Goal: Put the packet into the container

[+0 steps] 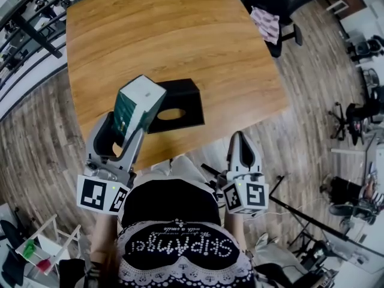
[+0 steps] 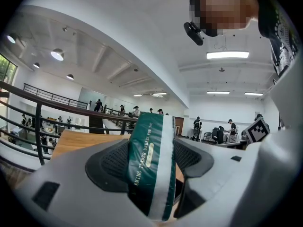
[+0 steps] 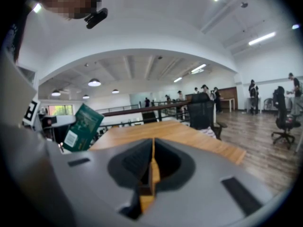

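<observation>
A dark green packet (image 1: 137,105) with a white end face is held up above the table's near edge, and my left gripper (image 1: 127,135) is shut on it. In the left gripper view the packet (image 2: 150,162) stands between the two black pads, its gold lettering facing left. Behind it on the table lies the black container (image 1: 176,105), a flat box with an oval slot in its top. My right gripper (image 1: 241,146) hangs off the table's near right side, shut with nothing between its jaws. In the right gripper view the packet (image 3: 82,127) shows at the left.
The wooden table (image 1: 168,35) runs away from me. A black office chair (image 1: 273,11) with a patterned cloth stands at its far right corner. Wood flooring surrounds the table, with more chairs (image 1: 360,110) at the right and a railing (image 1: 30,29) at the left.
</observation>
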